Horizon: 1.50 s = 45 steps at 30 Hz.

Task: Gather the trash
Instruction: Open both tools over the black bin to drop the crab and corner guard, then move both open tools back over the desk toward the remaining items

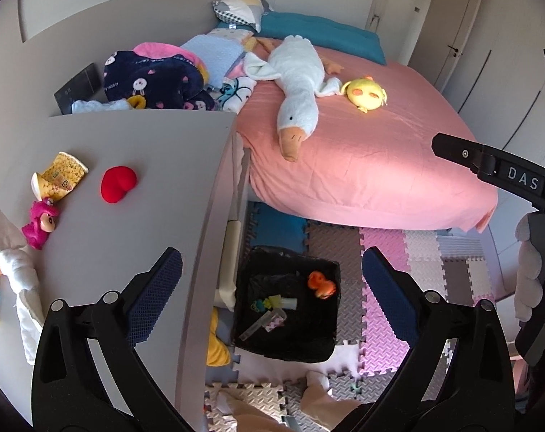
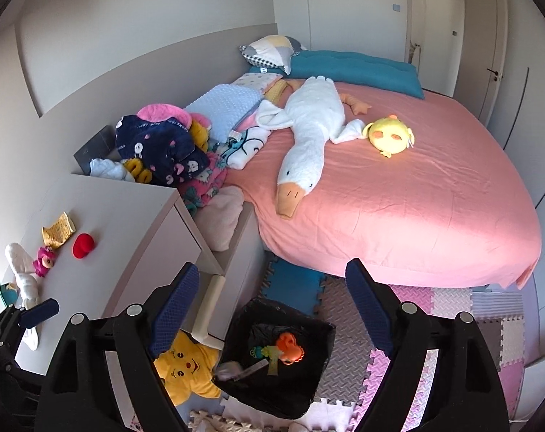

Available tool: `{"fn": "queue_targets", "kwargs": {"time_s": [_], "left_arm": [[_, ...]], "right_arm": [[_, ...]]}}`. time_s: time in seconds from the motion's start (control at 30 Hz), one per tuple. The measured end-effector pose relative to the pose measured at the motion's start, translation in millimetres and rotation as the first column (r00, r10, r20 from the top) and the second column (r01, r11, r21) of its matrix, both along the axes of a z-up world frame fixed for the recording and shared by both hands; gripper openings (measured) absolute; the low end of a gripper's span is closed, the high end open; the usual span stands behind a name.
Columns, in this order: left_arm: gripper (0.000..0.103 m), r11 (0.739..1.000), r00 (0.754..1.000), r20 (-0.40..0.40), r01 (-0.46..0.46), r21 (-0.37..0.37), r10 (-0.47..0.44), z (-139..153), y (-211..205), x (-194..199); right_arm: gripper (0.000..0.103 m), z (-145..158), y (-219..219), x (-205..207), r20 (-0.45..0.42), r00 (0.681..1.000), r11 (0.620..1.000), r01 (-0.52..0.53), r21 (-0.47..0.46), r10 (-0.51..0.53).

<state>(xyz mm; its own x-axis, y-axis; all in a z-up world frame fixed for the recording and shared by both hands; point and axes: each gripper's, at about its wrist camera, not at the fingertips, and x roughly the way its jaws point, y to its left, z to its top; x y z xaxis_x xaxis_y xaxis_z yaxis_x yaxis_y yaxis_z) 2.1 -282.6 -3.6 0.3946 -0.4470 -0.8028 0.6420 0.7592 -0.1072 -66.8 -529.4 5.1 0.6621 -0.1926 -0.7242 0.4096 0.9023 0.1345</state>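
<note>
A black-lined trash bin [image 1: 330, 342] [image 2: 308, 392] stands on the floor mats between the cabinet and the bed; it holds an orange toy-like piece [image 1: 321, 283] [image 2: 289, 351] and several wrappers. A crushed yellow paper cup [image 1: 58, 176] [image 2: 58, 232] lies on the cabinet top at the left. My left gripper [image 1: 272, 273] is open and empty, high above the bin and cabinet edge. My right gripper [image 2: 272, 284] is open and empty above the bin. A finger of the right gripper shows at the right edge of the left wrist view [image 1: 488, 163].
On the grey cabinet top [image 1: 146, 151] lie a red plush [image 1: 118, 183], a pink doll [image 1: 40, 225] and a white plush [image 1: 13, 252]. The pink bed [image 1: 362, 151] carries a goose plush [image 1: 297, 90], a yellow plush and piled clothes. A yellow star pillow [image 2: 187, 367] lies beside the bin.
</note>
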Motion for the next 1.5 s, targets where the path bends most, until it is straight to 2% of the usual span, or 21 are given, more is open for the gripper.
{"fn": "queue_targets", "kwargs": {"time_s": [0.33,0.9,1.27,1.5], "left_arm": [[0.097,1.0,1.0,0.025,-0.004,0.02,0.004,2,9,0],[0.097,0.991,0.991,0.033,-0.129,0.034,0.128,-1,63,14],[0.097,0.972,0.973,0.037,-0.23,0.044,0.229,-5,105,24],[0.097,0.95,0.951,0.046,-0.307,0.048,0.305,-11,135,32]], "right_arm": [[0.084,-2,10,10,0.001,0.999,0.999,-0.036,0.018,0.036],[0.084,-4,54,37,-0.004,0.991,0.99,-0.135,0.031,0.135],[0.084,-7,95,61,0.0,0.974,0.974,-0.225,0.032,0.225],[0.084,-11,123,77,-0.002,0.961,0.961,-0.277,0.019,0.277]]}}
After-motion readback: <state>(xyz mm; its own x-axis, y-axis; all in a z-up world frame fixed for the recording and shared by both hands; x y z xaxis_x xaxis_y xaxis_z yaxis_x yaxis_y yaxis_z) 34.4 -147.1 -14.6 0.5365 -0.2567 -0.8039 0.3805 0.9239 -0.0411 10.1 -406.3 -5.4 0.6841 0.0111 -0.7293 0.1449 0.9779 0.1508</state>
